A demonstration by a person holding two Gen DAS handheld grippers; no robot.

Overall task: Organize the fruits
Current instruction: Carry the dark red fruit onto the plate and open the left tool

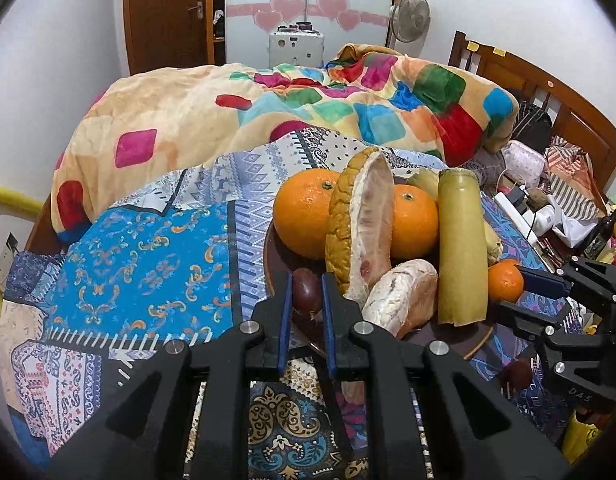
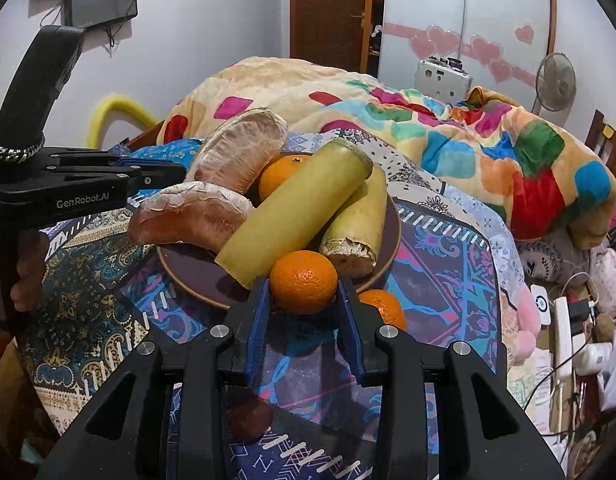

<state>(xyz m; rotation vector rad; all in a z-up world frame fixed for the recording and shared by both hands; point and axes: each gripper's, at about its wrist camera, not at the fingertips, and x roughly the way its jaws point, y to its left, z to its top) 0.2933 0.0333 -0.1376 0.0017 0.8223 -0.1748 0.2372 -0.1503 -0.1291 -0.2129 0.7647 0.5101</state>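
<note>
Inspection of both wrist views. The left claw [image 1: 306, 294] is pinched on a small dark purple fruit [image 1: 306, 291], held at the near left rim of the brown plate [image 1: 276, 264]. The right claw [image 2: 304, 294] is pinched on a small orange [image 2: 304, 282] at the plate's near right edge; whether that orange rests on the rim or hangs just clear of it cannot be told.

The plate sits on the patterned bedspread [image 1: 148, 272] and is already crowded: two larger oranges [image 1: 304, 216] at the far side, two pomelo segments [image 1: 363, 236], and two pale yellow-green cane lengths [image 1: 461, 248] leaning across it.

Outside the plate, a second small orange [image 2: 383, 308] lies on the bedspread just right of the right claw, and another dark fruit [image 2: 250, 418] lies beneath that claw.

Judgement: the step in hand is placement, both claws loaded at the plate. Next move calls for finding a bare patch of plate for each fruit, lowering it gently, then spreading the claw. Risk: round fruit may roll off the shallow rim, or nudge the leaning cane lengths.
</note>
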